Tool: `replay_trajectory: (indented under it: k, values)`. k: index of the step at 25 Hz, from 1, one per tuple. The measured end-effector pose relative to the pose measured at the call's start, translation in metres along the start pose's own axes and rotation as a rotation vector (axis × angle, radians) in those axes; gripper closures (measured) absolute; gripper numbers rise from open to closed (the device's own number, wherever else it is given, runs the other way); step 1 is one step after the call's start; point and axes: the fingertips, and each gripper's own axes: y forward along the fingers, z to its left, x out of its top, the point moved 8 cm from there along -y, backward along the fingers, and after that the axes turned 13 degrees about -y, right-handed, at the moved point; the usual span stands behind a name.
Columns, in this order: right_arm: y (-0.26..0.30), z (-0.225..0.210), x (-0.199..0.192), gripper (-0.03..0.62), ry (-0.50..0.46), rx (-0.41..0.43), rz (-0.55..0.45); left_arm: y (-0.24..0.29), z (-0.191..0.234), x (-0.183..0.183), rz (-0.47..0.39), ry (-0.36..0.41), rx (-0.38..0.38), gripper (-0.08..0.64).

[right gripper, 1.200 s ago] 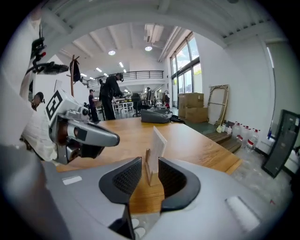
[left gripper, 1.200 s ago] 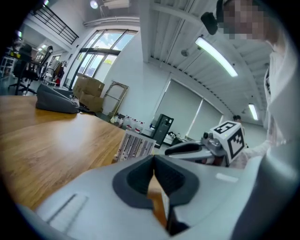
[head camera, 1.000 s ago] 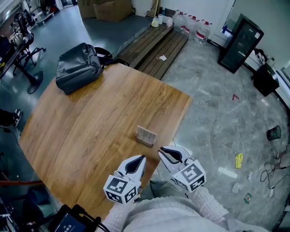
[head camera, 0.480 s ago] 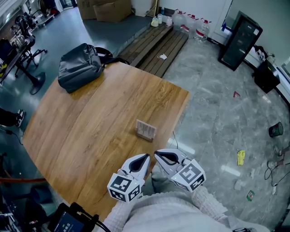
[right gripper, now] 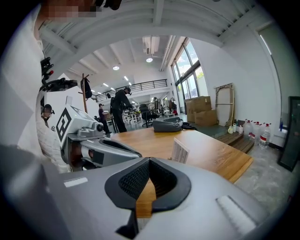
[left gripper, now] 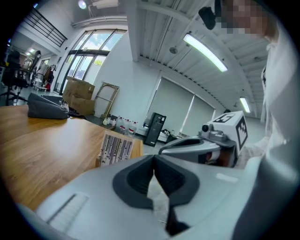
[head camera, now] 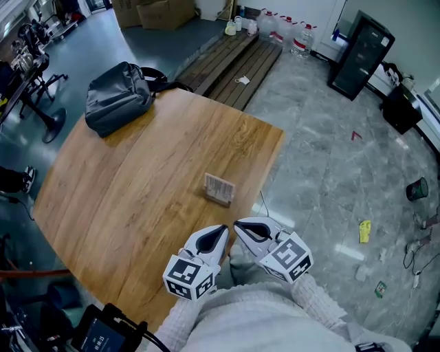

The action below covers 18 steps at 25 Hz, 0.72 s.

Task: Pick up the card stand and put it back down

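The print on the card stand (head camera: 220,188) is too small to read from the head view; the left tool's own view shows only dark vertical bars on its pale face. It stands upright on the wooden bench (head camera: 137,172), near the bench's lower right edge, just above the tips of both tools and touching neither. The left tool (head camera: 223,229) has its jaws pressed together with nothing between them, and the right tool (head camera: 238,224) beside it is likewise closed and empty; their tips lie near each other at the bench's near edge. The pale knit sleeves (head camera: 240,316) behind the tools are cut off by the bottom of the frame, as is a dark device (head camera: 103,333) in the lower left corner. At the bench's upper left corner lies a grey bag (head camera: 118,96), closed, so its contents are hidden. Cardboard boxes (head camera: 155,10) at the top edge are cut off. Clear bottles (head camera: 299,42) stand on the floor at the upper right beside a black cabinet (head camera: 361,55); what they hold cannot be made out. A small dark pot (head camera: 416,189) sits on the floor at the right edge, its inside too small to judge.
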Motion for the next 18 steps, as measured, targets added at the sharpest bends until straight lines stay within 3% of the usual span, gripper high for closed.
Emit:
replay_trajectory:
  k: [18]
  values:
    - [-0.01, -0.004, 0.01, 0.594, -0.039, -0.017, -0.004, -0.011, -0.008, 0.009, -0.036, 0.004, 0.016, 0.552]
